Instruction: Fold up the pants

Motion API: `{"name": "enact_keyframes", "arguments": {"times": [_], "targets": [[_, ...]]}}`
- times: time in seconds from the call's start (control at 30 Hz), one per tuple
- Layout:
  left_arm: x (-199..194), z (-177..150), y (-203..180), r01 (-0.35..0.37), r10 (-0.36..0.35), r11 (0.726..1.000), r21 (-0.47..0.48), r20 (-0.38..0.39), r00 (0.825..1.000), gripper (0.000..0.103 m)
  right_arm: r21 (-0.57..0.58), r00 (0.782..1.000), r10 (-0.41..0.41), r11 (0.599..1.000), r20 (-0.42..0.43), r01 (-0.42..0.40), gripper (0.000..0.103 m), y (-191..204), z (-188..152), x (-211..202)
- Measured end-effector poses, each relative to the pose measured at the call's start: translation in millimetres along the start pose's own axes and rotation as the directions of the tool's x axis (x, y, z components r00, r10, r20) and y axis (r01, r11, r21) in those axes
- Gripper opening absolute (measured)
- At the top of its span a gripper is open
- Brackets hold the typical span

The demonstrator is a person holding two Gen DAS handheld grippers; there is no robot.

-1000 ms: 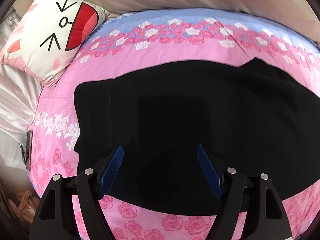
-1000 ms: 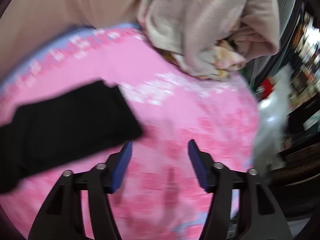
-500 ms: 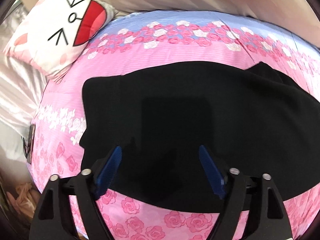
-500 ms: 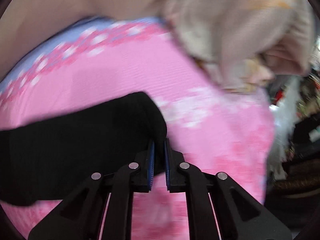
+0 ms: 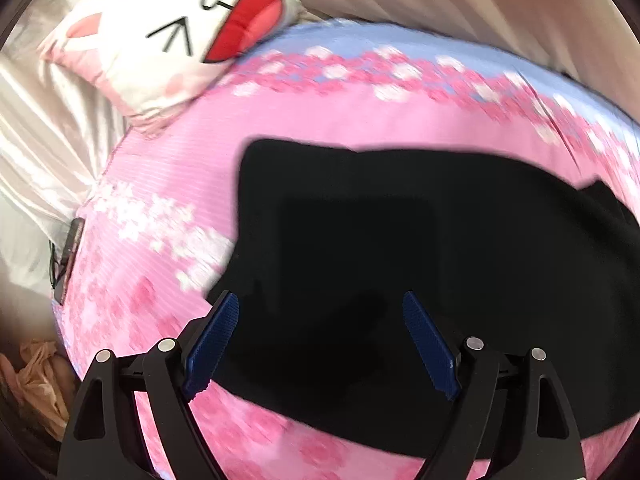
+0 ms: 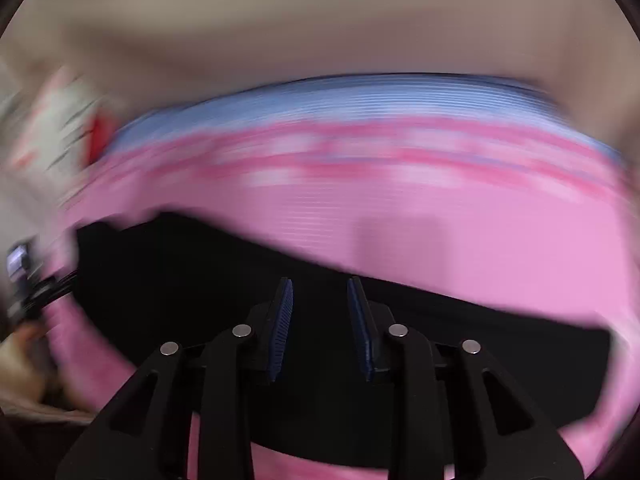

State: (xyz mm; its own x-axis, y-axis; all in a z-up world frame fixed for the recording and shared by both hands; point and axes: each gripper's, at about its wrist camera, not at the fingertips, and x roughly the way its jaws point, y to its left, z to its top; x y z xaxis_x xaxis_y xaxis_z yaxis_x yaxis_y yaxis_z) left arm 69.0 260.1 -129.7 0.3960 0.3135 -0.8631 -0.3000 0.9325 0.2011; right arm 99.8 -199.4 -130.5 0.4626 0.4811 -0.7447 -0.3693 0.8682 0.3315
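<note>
Flat on pink bedspread [image 5: 192, 176], black pants [image 5: 420, 248]

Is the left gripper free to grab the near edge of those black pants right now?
Probably yes. The left gripper hangs wide open over the black pants on the pink bedspread, with nothing between them.

Bright, soft light; right view perhaps motion-blurred.

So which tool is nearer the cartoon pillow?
Left. The left tool hovers over the pants end by the pillow. The right tool, jaws opening, nothing clearly between, is farther along the pants, pillow at its view's edge.
</note>
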Motion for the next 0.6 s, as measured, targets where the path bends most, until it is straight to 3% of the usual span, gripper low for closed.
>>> {"name": "enact_keyframes", "arguments": {"times": [0.03, 0.13, 0.23, 0.3, 0.33, 0.4, 0.43, 0.5, 0.53, 0.57, 0.6], "targets": [[1, 6, 8, -0.002, 0.002, 1.000, -0.005, 0.011, 1.000, 0.082, -0.036, 0.999, 0.042, 0.998, -0.034, -0.043, 0.028, 23, 13, 23], [4, 22, 30, -0.015, 0.016, 1.000, -0.003, 0.042, 0.999, 0.082, -0.186, 0.992, 0.035, 0.981, -0.118, -0.057, 0.028, 94, 47, 87], [11, 37, 55, -0.028, 0.028, 1.000, 0.006, 0.063, 0.998, 0.082, -0.281, 0.981, -0.036, 0.959, -0.190, -0.020, 0.028, 130, 70, 132], [22, 46, 70, -0.022, 0.022, 1.000, 0.004, 0.053, 0.998, 0.082, -0.337, 0.961, -0.096, 0.941, -0.259, 0.003, 0.027, 139, 70, 162], [28, 48, 73, -0.016, 0.016, 1.000, 0.007, 0.040, 0.999, 0.082, -0.370, 0.951, -0.117, 0.929, -0.285, 0.004, 0.017, 139, 69, 168], [52, 52, 78, -0.016, 0.017, 0.999, 0.031, -0.025, 1.000, 0.082, -0.457, 0.948, -0.154, 0.890, -0.279, 0.010, 0.008, 150, 72, 166], [58, 52, 78, -0.035, 0.036, 0.999, 0.038, -0.035, 0.999, 0.082, -0.452, 0.953, -0.150, 0.892, -0.265, 0.015, 0.008, 150, 80, 162], [73, 56, 79, -0.091, 0.092, 0.994, 0.065, -0.027, 0.995, 0.082, -0.313, 0.971, -0.108, 0.949, -0.211, 0.037, 0.004, 125, 105, 156], [76, 56, 79, -0.098, 0.099, 0.993, 0.068, -0.021, 0.995, 0.082, -0.264, 0.977, -0.145, 0.959, -0.157, 0.100, 0.000, 109, 114, 156], [83, 60, 78, -0.104, 0.106, 0.992, 0.067, -0.022, 0.994, 0.082, -0.223, 0.968, -0.211, 0.958, -0.132, 0.179, 0.000, 90, 121, 162], [88, 61, 78, -0.111, 0.113, 0.992, 0.062, -0.029, 0.993, 0.082, -0.182, 0.963, -0.221, 0.964, -0.153, 0.192, 0.000, 77, 124, 165]]}}
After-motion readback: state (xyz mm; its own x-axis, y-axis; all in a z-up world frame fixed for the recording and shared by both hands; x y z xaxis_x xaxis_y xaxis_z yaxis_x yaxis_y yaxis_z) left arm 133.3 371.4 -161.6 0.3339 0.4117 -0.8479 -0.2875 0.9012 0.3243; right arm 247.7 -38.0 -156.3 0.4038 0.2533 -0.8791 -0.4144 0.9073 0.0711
